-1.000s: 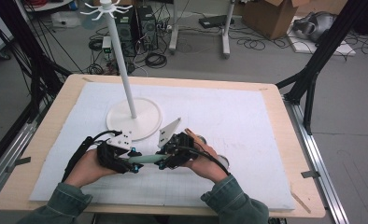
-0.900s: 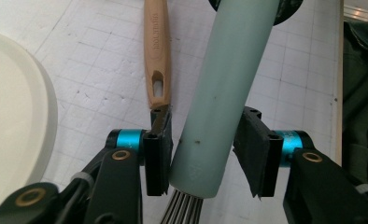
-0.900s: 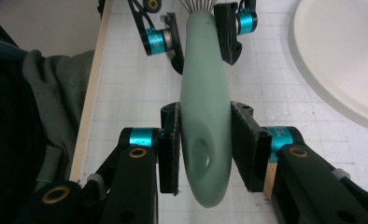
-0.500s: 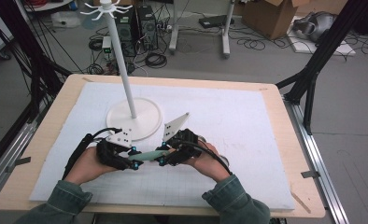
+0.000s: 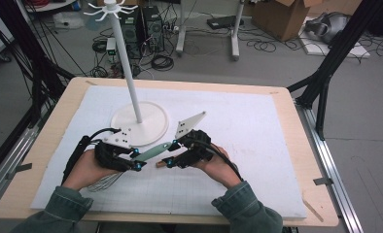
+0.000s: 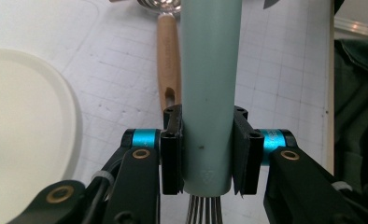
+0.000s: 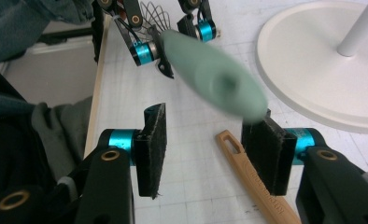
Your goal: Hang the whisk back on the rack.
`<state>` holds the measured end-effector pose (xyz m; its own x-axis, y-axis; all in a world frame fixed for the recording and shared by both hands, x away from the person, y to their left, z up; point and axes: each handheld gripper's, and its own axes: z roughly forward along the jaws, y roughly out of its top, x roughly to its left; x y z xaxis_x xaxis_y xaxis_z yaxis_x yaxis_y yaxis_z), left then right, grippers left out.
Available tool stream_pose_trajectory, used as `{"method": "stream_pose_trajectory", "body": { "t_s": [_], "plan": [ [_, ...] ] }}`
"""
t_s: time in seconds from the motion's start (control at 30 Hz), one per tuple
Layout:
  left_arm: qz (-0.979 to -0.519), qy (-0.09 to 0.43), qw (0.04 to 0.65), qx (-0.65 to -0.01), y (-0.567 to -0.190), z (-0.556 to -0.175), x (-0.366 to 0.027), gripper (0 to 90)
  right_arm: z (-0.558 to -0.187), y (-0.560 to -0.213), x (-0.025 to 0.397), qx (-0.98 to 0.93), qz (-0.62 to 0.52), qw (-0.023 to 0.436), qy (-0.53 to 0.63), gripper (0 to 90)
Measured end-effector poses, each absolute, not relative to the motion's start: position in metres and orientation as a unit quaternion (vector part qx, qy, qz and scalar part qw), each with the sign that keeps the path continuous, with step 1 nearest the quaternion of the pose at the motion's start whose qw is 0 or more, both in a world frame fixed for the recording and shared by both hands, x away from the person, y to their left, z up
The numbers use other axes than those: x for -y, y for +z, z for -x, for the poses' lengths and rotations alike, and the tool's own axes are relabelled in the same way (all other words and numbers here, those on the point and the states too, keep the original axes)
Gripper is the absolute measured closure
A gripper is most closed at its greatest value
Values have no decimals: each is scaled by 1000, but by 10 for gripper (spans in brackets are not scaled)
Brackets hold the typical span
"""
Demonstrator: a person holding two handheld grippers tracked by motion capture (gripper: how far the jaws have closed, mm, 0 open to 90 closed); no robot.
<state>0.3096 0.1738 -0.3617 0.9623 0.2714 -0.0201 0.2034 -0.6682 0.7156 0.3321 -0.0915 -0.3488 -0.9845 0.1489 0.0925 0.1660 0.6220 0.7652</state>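
A whisk with a mint-green handle (image 5: 153,151) is held over the white mat, and my left gripper (image 5: 135,161) is shut on it. In the left gripper view the jaws (image 6: 205,126) clamp the handle (image 6: 206,70) just above the wire loops (image 6: 204,212). My right gripper (image 5: 174,159) faces it from the right. Its jaws (image 7: 209,123) stand open, and the blurred handle end (image 7: 217,81) hangs between and above them without touching. A wooden-handled utensil (image 7: 254,179) lies on the mat below.
A white stand with a round base (image 5: 153,127) and a tall pole (image 5: 129,73) rises just beyond the grippers. The wooden handle (image 6: 168,60) ends in a metal strainer head. The mat's near edge and a sleeve (image 7: 56,126) lie close by.
The whisk handle's free end has swung from level to pointing away from the person. Both hands have stayed almost in place, drifting slightly right.
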Motion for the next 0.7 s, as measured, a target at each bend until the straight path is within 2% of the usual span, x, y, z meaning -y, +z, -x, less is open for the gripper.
{"method": "stream_pose_trajectory", "body": {
  "t_s": [0.27, 0.7],
  "plan": [
    [-903, 59, 405, -131, -343, -309, -174, 690, -332, -330, 84, 892, 87, 7, -443, 509],
    [-893, 77, 419, -147, -327, -312, -171, 690, -338, -304, 74, 875, 93, 2, -475, 573]
  ]
}}
